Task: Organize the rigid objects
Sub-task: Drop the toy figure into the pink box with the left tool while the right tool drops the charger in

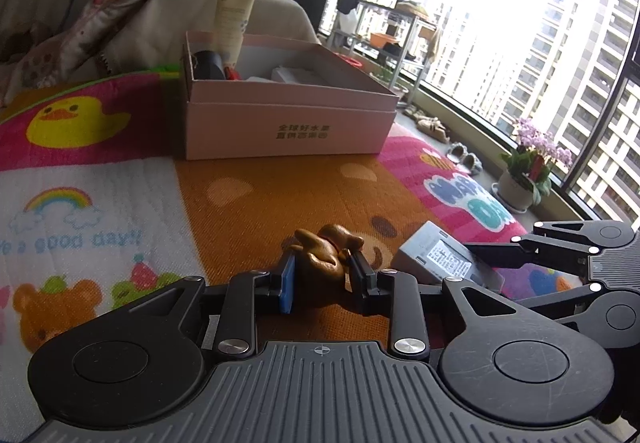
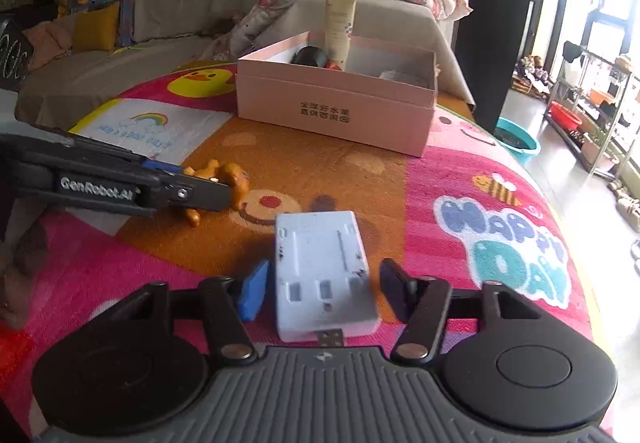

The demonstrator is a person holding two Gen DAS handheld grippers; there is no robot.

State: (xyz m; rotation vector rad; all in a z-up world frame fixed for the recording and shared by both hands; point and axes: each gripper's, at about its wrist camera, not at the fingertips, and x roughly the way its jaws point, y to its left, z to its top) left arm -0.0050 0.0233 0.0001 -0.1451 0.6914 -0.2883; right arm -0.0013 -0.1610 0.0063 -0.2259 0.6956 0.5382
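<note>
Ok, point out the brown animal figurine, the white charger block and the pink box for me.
brown animal figurine (image 1: 324, 263), left wrist view, on its back.
white charger block (image 2: 320, 271), right wrist view, middle of its top face.
pink box (image 2: 332, 111), right wrist view, on its printed front wall.

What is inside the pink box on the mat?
Inside the pink box: a cream tube standing upright, a black round object, something red and something white. The box walls hide whatever lies lower.
</note>
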